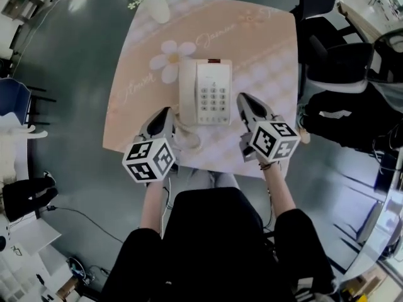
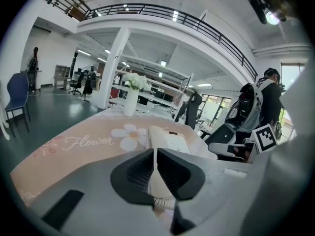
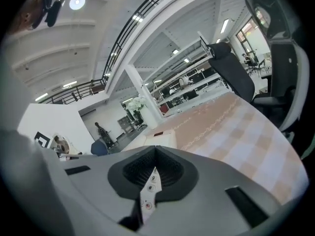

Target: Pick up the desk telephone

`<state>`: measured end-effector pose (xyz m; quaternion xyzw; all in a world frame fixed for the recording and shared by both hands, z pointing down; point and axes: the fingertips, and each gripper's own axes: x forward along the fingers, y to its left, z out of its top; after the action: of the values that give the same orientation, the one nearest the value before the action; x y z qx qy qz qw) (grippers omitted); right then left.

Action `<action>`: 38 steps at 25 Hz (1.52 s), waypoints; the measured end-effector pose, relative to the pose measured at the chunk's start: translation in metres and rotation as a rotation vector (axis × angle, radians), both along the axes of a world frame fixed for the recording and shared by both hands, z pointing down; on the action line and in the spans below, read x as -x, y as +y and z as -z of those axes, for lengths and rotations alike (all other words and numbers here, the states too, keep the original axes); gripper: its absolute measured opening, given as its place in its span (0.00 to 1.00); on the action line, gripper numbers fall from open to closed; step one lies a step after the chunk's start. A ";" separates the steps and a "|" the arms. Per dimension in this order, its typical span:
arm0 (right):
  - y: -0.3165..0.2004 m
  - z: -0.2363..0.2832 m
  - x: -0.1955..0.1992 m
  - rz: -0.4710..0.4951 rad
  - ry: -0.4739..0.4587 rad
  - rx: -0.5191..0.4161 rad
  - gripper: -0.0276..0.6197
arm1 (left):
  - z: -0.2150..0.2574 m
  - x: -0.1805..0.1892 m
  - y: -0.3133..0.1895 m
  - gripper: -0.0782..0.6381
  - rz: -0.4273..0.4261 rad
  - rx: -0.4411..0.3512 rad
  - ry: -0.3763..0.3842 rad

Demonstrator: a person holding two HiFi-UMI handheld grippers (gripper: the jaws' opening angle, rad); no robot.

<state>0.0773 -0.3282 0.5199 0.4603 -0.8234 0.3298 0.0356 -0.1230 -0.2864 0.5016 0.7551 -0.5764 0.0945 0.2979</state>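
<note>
both pressed together: left hand-held gripper (image 1: 167,110), right hand-held gripper (image 1: 242,97). desk telephone (image 1: 213,92) looks light, slick; clamp base sides.

Operator: black clothing (image 1: 214,231).
Both left gripper (image 1: 166,112) and right gripper (image 1: 243,98): grey shells, black ribbed fingers (image 2: 138,173), black-white marker cubes (image 1: 150,160); dark right wristband (image 1: 267,165).

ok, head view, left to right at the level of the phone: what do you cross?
blue chair → left gripper → desk telephone → right gripper → black office chair
</note>
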 end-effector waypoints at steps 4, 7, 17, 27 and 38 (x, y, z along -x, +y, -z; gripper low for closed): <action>-0.014 -0.010 0.004 -0.011 -0.066 0.053 0.03 | -0.003 -0.002 -0.018 0.22 -0.010 -0.012 0.070; -0.016 -0.022 0.008 -0.017 -0.110 0.108 0.13 | -0.012 -0.006 -0.024 0.28 -0.030 0.018 0.115; -0.041 -0.042 0.016 -0.083 -0.294 0.262 0.39 | -0.042 -0.025 -0.049 0.56 -0.106 0.136 0.232; -0.037 -0.065 0.028 -0.137 -0.366 0.468 0.41 | -0.068 -0.043 -0.051 0.58 -0.198 0.308 0.332; -0.040 -0.073 0.035 -0.056 -0.322 0.536 0.36 | -0.083 -0.053 -0.051 0.58 -0.278 0.447 0.401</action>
<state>0.0422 -0.3683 0.5930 0.3990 -0.6893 0.6045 0.0158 -0.0703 -0.3372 0.5842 0.7459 -0.3627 0.1078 0.5481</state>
